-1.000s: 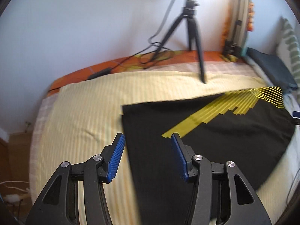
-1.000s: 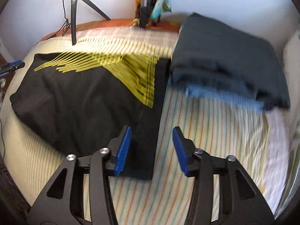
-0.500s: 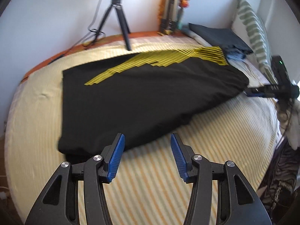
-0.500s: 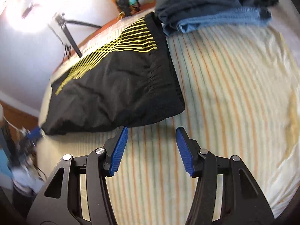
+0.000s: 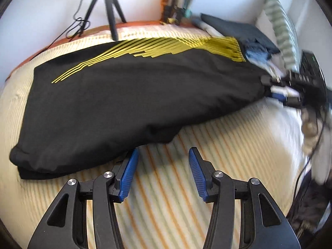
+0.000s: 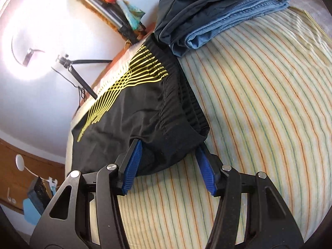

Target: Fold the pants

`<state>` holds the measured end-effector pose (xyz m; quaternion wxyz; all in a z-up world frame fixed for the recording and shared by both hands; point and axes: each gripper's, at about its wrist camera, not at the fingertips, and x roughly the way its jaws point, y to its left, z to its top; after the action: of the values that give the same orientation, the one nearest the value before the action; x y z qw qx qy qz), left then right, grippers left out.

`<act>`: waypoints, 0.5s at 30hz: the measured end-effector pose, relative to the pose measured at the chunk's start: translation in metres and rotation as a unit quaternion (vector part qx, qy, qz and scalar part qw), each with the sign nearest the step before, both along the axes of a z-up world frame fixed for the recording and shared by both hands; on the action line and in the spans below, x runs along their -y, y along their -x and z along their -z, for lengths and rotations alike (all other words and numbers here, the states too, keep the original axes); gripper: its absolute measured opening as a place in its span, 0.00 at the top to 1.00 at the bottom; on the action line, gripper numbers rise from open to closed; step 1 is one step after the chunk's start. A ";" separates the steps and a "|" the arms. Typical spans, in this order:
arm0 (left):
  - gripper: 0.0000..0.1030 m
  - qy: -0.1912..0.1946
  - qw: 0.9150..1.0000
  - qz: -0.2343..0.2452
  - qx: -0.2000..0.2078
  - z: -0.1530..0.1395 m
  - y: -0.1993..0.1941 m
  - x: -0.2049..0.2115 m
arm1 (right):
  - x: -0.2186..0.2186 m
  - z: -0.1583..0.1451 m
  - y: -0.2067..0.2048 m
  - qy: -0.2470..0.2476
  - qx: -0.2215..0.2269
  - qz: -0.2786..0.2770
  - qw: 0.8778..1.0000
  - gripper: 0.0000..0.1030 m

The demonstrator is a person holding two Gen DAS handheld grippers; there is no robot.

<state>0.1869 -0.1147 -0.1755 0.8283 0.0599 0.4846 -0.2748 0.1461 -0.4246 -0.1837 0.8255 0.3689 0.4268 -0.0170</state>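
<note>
Your left tongs gape over the striped bed, the black pants at 12 o'clock. Your right tongs spread around the gathered waistband corner. Folded clothes sit at 1 o'clock, a tripod behind.

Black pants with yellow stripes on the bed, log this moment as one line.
black pants with yellow stripes: flat on striped bedsheet | right gripper: open, straddling waistband corner | left gripper: open, beside lower edge

Black yellow-striped pants; flat on bed.
</note>
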 end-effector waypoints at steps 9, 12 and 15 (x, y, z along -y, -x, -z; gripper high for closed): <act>0.97 0.055 0.996 -0.069 -0.010 0.004 -0.013 0.000 | 0.003 0.004 -0.006 -0.034 0.006 0.017 0.999 0.71; 0.99 0.062 0.996 -0.060 -0.014 -0.002 -0.010 -0.003 | -0.004 0.001 -0.009 -0.031 0.017 0.002 0.999 0.82; 0.99 0.068 0.997 -0.042 -0.013 -0.015 -0.001 -0.006 | -0.009 -0.012 -0.007 -0.018 0.041 -0.007 0.999 0.86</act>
<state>0.1875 -0.1088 -0.1603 0.8350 -0.0201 0.4775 -0.2728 0.1531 -0.4160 -0.1720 0.8356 0.3816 0.3949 0.0117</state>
